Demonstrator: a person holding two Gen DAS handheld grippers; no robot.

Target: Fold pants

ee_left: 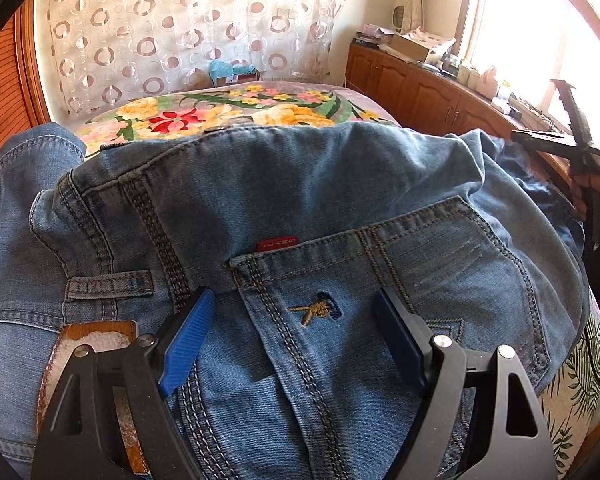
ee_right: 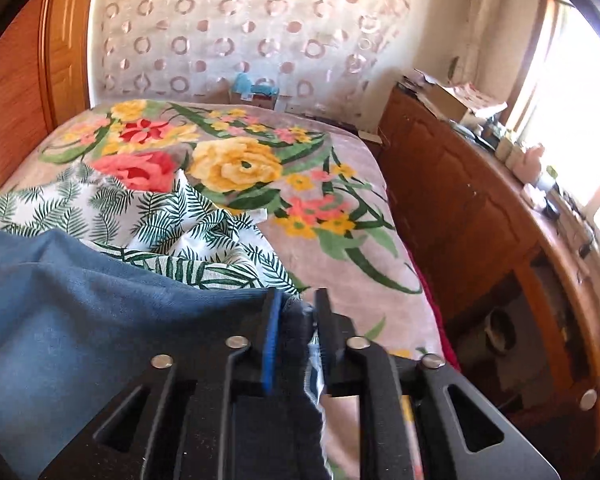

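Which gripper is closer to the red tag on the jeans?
Left. The left gripper hovers open just below the red tag, jaws either side of the pocket. The right gripper grips the jeans at their far edge.

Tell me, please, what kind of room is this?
Most likely a home bedroom. A bed with a floral blanket fills the middle, a wooden cabinet crowded with small household things stands along the sunny window, and a patterned curtain hangs behind the bed.
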